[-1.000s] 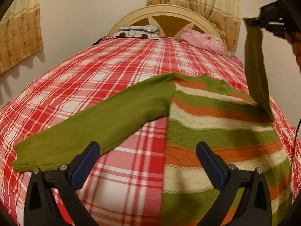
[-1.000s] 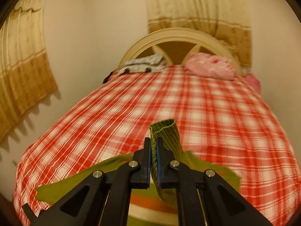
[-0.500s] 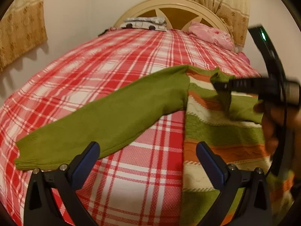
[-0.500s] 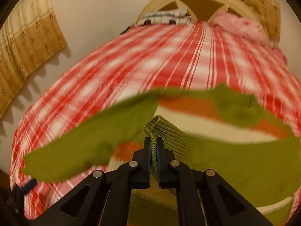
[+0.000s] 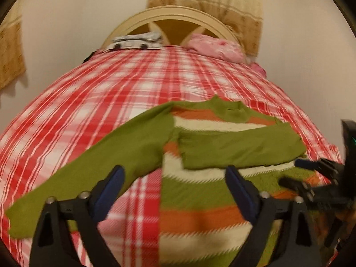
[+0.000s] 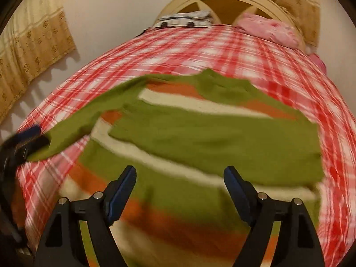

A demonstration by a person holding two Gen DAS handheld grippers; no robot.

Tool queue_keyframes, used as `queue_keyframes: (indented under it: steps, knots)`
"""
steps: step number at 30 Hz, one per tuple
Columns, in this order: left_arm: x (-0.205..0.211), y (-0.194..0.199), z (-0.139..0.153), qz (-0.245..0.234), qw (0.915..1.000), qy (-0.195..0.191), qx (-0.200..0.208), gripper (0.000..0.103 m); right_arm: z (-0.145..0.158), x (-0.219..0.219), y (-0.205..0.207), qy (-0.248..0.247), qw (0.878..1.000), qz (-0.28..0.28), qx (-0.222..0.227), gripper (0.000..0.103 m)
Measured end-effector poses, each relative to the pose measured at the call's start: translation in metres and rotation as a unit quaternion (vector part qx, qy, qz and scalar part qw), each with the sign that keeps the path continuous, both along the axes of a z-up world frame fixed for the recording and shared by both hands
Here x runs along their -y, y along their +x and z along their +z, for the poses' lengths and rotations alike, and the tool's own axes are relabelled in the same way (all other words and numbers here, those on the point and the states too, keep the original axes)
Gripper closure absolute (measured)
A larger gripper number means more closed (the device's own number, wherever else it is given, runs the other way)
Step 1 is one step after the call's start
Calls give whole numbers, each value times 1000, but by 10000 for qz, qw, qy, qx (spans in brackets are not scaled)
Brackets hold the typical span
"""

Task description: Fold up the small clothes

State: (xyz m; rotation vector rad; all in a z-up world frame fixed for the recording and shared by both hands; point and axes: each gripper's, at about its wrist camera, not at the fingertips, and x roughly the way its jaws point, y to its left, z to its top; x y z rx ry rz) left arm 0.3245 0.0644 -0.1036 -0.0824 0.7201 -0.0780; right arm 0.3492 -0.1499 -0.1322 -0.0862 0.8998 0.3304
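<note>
The right gripper (image 6: 179, 192) is opening its fingers, having released the right sleeve (image 6: 213, 142), now lying across the sweater (image 5: 200, 200) at frame centre on the bed (image 5: 111, 93). The left gripper (image 5: 174, 192) is closing, empty, above the unfolded left sleeve (image 5: 106, 164).

The striped sweater's (image 6: 169, 202) hem runs off the bottom edge; motion blur smears its stripes; the left gripper (image 6: 24, 140) is blurred.
</note>
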Motion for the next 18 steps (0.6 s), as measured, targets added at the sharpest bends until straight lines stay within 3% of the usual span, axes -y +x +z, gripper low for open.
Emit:
queue_keyframes:
  steps: [5, 10, 16, 18]
  knots:
    - [22, 45, -10, -282, 9995, 108, -137, 25, -11, 25, -34, -66, 10000, -19, -19, 22]
    - [33, 82, -35, -149, 9983, 415, -384, 28, -27, 41, -50, -186, 9998, -109, 8, 22]
    - [31, 106, -58, -41, 9964, 391, -747, 45, -36, 51, -59, -79, 9998, -163, 117, 22]
    - [36, 109, -60, -124, 9961, 413, -766, 59, -38, 52, -62, -77, 9997, -159, 192, 22]
